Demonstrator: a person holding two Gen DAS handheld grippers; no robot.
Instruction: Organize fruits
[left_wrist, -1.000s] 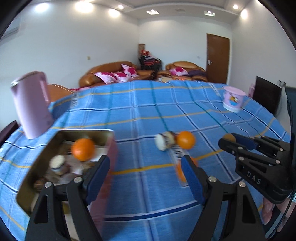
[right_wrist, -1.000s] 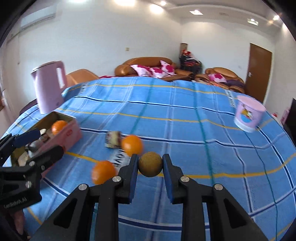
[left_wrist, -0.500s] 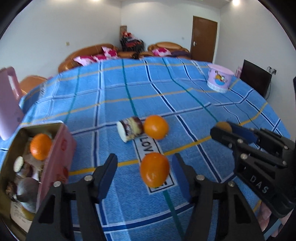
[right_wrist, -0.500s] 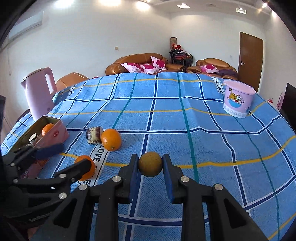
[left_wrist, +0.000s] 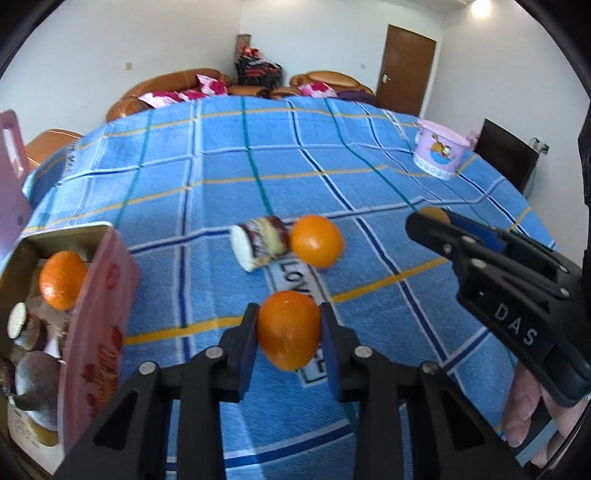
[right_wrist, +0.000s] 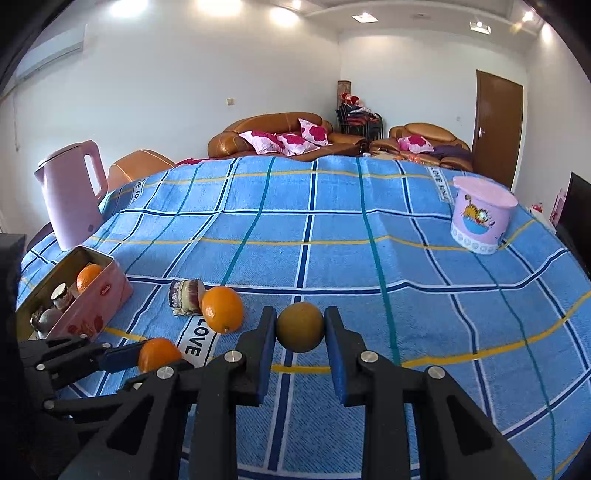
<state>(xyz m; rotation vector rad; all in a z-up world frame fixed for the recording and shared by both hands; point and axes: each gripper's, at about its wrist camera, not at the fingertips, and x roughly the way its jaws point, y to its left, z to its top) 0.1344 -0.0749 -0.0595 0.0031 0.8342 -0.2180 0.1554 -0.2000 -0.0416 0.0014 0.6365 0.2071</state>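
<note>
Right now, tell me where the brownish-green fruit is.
In the right wrist view, the brownish-green fruit sits clamped in the right tool, just right of the loose orange.

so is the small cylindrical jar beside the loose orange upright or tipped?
Tipped: the small cylindrical jar lies on its side on the blue checked cloth, pale end showing.

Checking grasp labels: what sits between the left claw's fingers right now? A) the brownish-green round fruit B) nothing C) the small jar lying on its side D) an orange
D. In the left wrist view the left claw has just been closing, and its pads now press on both sides of an orange; the brownish-green fruit is in the right claw.
</note>
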